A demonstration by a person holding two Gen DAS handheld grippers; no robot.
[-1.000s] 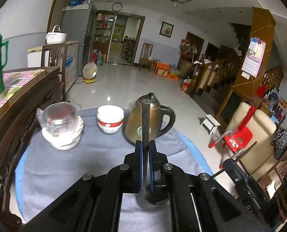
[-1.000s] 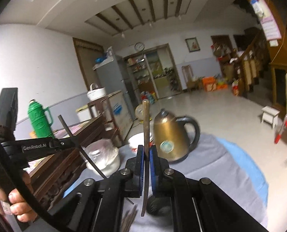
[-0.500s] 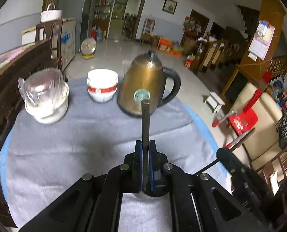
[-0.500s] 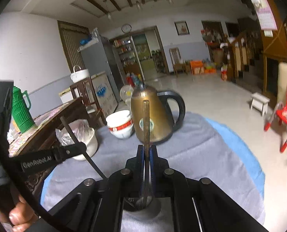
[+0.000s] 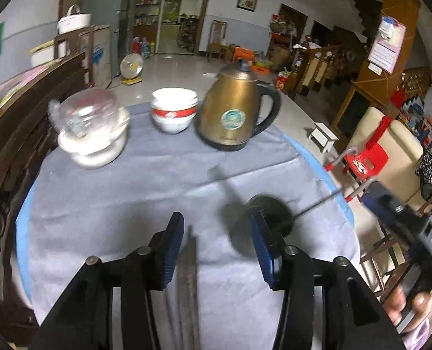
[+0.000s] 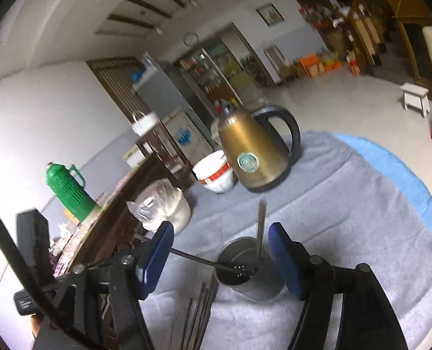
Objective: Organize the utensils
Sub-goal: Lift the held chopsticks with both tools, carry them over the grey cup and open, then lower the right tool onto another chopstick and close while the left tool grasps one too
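Grey-clothed bench: both claws, left and right, released; holder, lower centre, may tip under leaning chopsticks.

Both grippers let go! The left gripper, clamped on a dark chopstick half a second ago, now gapes wide with nothing between its blue pads. The right gripper has sprung apart too, and its chopstick now stands tilted in the metal holder on the grey cloth. A second thin stick leans into that cup from the left. The right-hand view has swung, tilting the room, and it's gone blurry.
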